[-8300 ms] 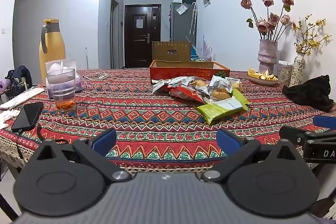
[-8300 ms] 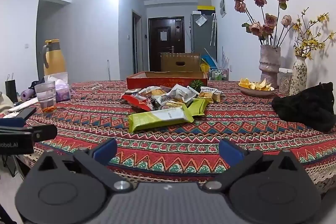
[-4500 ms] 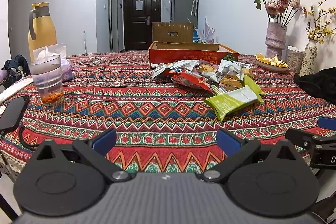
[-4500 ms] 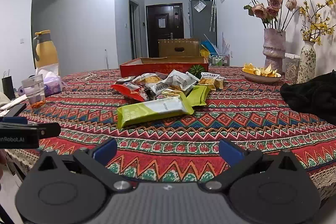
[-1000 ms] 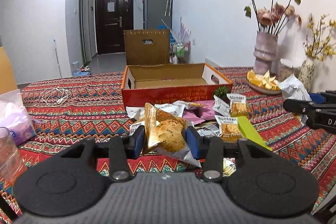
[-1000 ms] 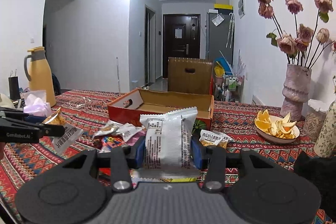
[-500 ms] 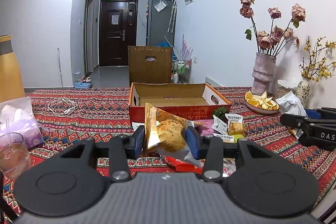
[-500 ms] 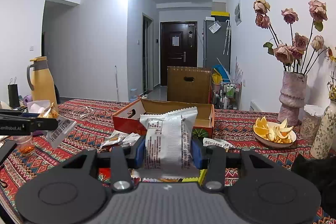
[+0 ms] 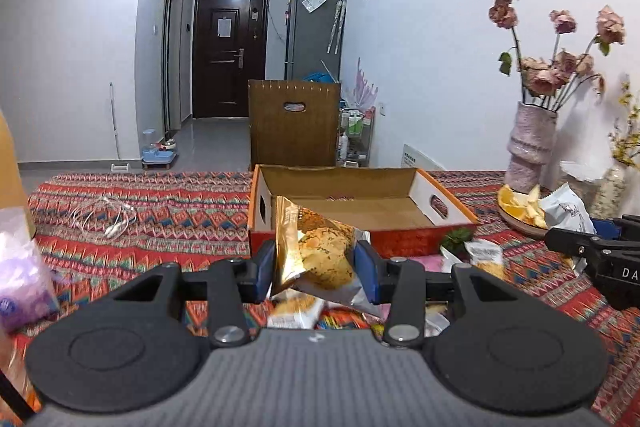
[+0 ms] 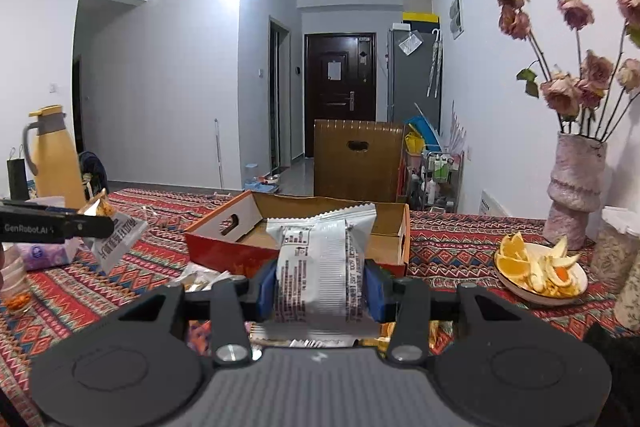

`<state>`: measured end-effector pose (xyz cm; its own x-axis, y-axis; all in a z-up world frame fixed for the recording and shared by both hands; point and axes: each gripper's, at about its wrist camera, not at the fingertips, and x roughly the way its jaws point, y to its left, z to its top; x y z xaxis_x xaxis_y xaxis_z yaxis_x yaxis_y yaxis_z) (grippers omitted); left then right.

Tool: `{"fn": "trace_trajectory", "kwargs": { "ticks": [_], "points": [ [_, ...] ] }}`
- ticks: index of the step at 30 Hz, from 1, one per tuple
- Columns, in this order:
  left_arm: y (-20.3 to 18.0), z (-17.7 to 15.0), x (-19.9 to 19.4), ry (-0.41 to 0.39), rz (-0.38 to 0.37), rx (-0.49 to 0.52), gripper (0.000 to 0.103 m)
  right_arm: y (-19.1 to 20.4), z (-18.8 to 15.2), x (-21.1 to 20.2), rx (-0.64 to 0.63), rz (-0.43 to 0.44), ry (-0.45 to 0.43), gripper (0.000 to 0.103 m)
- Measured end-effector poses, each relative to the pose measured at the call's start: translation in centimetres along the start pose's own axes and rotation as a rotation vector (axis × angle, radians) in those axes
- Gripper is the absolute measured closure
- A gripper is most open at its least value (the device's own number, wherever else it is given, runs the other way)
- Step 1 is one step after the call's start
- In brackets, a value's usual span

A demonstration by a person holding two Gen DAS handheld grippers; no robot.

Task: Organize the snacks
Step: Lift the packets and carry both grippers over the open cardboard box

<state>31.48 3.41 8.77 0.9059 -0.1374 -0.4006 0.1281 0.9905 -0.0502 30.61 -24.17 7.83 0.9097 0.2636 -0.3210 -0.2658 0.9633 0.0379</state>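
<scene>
My left gripper (image 9: 316, 269) is shut on a gold snack packet (image 9: 316, 251) with a biscuit picture, held above the table in front of the open orange cardboard box (image 9: 424, 227). My right gripper (image 10: 320, 285) is shut on a silver-white snack packet (image 10: 322, 263), held in front of the same box (image 10: 224, 247). The box looks empty inside. Several loose snack packets (image 9: 482, 253) lie on the patterned tablecloth (image 9: 160, 223) below the grippers. The right gripper with its packet shows in the left wrist view (image 9: 592, 239); the left one shows in the right wrist view (image 10: 92, 223).
A plate of orange peel (image 10: 540, 277) and a vase of dried roses (image 10: 574, 195) stand at the right. A yellow jug (image 10: 56, 155), a tissue pack (image 10: 40, 251) and a cup (image 10: 14, 287) stand at the left. A white cable (image 9: 106, 215) lies left of the box.
Both grippers have moved closer to the box with their packets still held. The box now looks larger in both views.
</scene>
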Motion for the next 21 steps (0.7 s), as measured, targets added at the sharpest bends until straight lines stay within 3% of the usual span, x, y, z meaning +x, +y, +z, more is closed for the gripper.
{"fn": "trace_trajectory", "kwargs": {
  "ticks": [12, 21],
  "points": [
    [2.0, 3.5, 12.2, 0.067, 0.021, -0.02, 0.06, -2.9, 3.3, 12.2, 0.016, 0.007, 0.048, 0.06],
    [4.1, 6.4, 22.6, 0.127, -0.001, -0.093, 0.059, -6.2, 4.6, 24.2, 0.08, -0.011, 0.155, 0.06]
  ]
}}
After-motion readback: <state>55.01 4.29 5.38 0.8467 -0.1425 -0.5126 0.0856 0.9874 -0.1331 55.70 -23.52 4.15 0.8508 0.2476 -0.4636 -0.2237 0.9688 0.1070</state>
